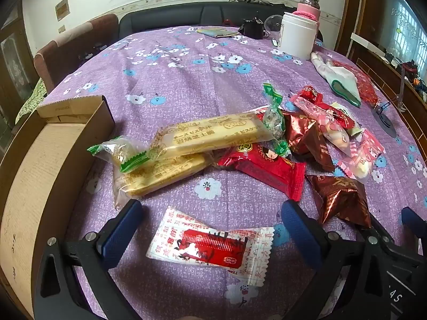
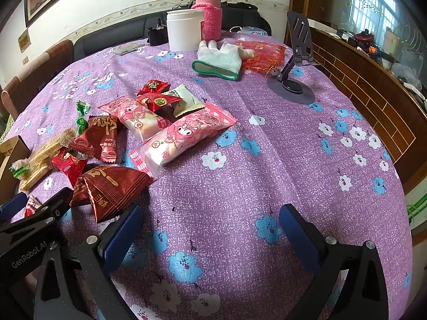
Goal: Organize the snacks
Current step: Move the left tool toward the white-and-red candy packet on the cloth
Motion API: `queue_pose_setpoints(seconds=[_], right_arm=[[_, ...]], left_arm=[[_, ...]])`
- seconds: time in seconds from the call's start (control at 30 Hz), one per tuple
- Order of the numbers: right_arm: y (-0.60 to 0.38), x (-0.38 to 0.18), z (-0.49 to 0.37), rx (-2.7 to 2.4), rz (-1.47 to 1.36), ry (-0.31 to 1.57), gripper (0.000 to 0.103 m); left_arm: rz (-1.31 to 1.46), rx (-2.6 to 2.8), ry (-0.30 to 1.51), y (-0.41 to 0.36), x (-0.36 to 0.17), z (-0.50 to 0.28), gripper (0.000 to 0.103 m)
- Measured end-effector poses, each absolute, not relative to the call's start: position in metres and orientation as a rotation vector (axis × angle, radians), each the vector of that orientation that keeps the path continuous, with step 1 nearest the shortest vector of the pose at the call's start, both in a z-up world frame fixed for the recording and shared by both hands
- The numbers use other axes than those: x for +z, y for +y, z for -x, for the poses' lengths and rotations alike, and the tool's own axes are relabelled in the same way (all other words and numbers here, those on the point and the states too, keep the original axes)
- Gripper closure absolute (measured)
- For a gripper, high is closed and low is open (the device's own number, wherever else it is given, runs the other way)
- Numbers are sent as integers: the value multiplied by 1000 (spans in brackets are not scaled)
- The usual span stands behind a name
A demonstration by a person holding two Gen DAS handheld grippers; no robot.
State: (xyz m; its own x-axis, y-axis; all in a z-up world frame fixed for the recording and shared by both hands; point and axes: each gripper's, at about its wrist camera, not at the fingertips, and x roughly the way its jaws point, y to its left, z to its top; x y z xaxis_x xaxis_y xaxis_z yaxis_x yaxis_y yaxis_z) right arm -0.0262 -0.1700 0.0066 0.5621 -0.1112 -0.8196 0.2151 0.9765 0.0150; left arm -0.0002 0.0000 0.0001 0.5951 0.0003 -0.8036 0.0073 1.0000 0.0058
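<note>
Left gripper (image 1: 212,229) wide around red-white packet (image 1: 210,248) | should pinch mid-packet, then drop in cardboard box (image 1: 40,173) | right gripper (image 2: 210,232) wide, idle

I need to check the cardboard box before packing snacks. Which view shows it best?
The left wrist view: the cardboard box fills the left side, open, with its bare inside visible. The right wrist view shows only a corner of it at the left edge.
</note>
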Motion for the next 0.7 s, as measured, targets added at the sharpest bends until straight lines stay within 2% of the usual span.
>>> queue_pose_setpoints(seconds=[0.47, 0.53, 0.6, 0.7], right_arm=[[-172, 8, 23, -168, -116, 963, 1], [-171, 8, 24, -163, -114, 961, 1], [-171, 7, 26, -162, -116, 958, 1], [-171, 8, 26, -160, -117, 959, 1]], left_arm=[[-109, -8, 956, -2, 7, 7, 0], [-88, -72, 971, 2, 12, 14, 3], [-32, -129, 951, 12, 25, 26, 15], [44, -206, 797, 36, 66, 58, 15]])
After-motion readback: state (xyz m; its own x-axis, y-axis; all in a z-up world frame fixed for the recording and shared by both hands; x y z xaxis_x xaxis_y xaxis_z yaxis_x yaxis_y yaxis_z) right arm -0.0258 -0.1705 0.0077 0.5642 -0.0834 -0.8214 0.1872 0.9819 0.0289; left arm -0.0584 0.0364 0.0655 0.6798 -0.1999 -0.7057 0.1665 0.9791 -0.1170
